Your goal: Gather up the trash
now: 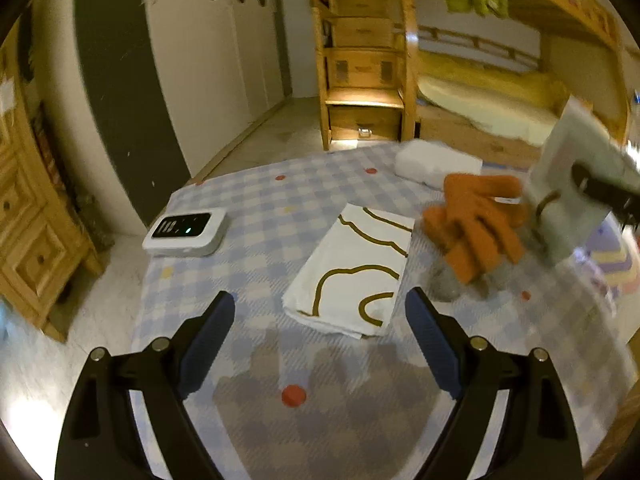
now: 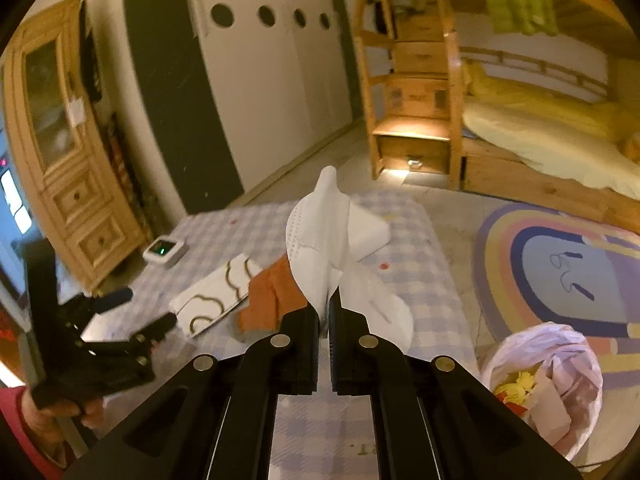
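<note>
My right gripper (image 2: pixel 325 312) is shut on a white face mask (image 2: pixel 316 240) and holds it up above the checked table (image 2: pixel 420 280). In the left wrist view the mask (image 1: pixel 576 184) hangs at the far right, pinched by the right gripper's fingers (image 1: pixel 600 188). My left gripper (image 1: pixel 320 320) is open and empty, low over the table (image 1: pixel 256 208), just in front of a folded white napkin with brown lines (image 1: pixel 352 272). The left gripper also shows in the right wrist view (image 2: pixel 132 312). A trash bag (image 2: pixel 548 384) sits on the floor at lower right.
Orange gloves (image 1: pixel 476 220) lie right of the napkin. A white device with a green light (image 1: pixel 186 232) sits at the table's left corner. A white pack (image 1: pixel 436 162) lies at the far edge. A rainbow rug (image 2: pixel 560 272), bunk bed and wooden cabinets surround the table.
</note>
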Demonstrator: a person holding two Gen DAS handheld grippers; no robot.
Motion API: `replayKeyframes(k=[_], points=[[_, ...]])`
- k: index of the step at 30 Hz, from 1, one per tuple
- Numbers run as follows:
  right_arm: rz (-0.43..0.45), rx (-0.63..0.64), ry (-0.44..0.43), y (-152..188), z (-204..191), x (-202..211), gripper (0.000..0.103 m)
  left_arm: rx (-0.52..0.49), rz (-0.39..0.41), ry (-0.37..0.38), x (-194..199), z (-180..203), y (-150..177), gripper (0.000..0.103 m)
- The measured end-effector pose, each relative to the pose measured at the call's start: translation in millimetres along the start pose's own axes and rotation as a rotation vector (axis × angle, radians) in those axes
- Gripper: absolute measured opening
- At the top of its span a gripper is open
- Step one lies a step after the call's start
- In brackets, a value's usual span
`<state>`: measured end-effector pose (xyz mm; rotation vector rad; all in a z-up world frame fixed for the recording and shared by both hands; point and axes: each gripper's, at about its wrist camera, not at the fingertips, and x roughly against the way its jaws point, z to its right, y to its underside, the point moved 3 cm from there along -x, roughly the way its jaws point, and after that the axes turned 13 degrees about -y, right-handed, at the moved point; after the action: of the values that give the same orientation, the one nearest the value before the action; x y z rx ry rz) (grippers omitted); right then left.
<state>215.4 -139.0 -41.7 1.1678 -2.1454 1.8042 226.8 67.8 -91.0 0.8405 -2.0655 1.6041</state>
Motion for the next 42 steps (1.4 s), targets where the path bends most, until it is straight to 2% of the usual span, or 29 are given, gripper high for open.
replayKeyframes(k=[5,6,9,11,13,16,18,20,21,23,24,26,30,33,36,42], points=[[0.013,-0.029,0.014,-3,12,5,0.004,-0.034,-0.046,0.015,-24,15,-7,0.078],[0.013,-0.032,0.015,-4,13,5,0.004,-0.037,-0.080,0.029,-32,17,-8,0.078],[0.012,-0.036,0.012,-3,15,7,0.004,-0.012,-0.124,0.049,-42,16,-10,0.078],[0.012,-0.038,0.012,-3,15,7,0.004,-0.002,-0.133,0.030,-47,14,-12,0.078],[0.010,-0.042,0.004,-3,16,7,0.004,-0.010,-0.172,0.029,-55,14,-11,0.074],[0.005,-0.037,-0.002,-2,13,5,0.004,0.020,-0.196,0.072,-57,10,-11,0.068],[0.002,-0.031,-0.005,-1,12,4,0.004,-0.004,-0.192,0.088,-54,12,-10,0.057],[-0.001,-0.030,-0.007,0,12,4,0.004,-0.032,-0.182,0.093,-50,15,-8,0.040],[-0.001,-0.030,-0.007,0,12,4,0.004,-0.051,-0.172,0.094,-46,18,-6,0.037],[0.001,-0.030,-0.006,0,12,5,0.004,-0.055,-0.164,0.090,-42,19,-5,0.011],[0.002,-0.029,-0.007,0,12,5,0.004,-0.038,-0.164,0.094,-39,17,-4,0.008],[0.009,-0.030,-0.007,0,12,6,0.004,0.023,-0.124,0.116,-24,9,-3,0.005],[0.040,-0.031,-0.006,-1,12,12,0.004,0.073,0.028,0.141,24,4,-9,0.004],[0.080,-0.026,0.002,-4,12,21,0.004,0.077,0.181,0.172,70,10,-14,0.004],[0.124,-0.025,0.014,-5,14,34,0.004,0.076,0.261,0.212,96,24,-17,0.004],[0.202,-0.029,0.102,3,23,69,0.004,0.045,0.245,0.297,99,69,-28,0.004]])
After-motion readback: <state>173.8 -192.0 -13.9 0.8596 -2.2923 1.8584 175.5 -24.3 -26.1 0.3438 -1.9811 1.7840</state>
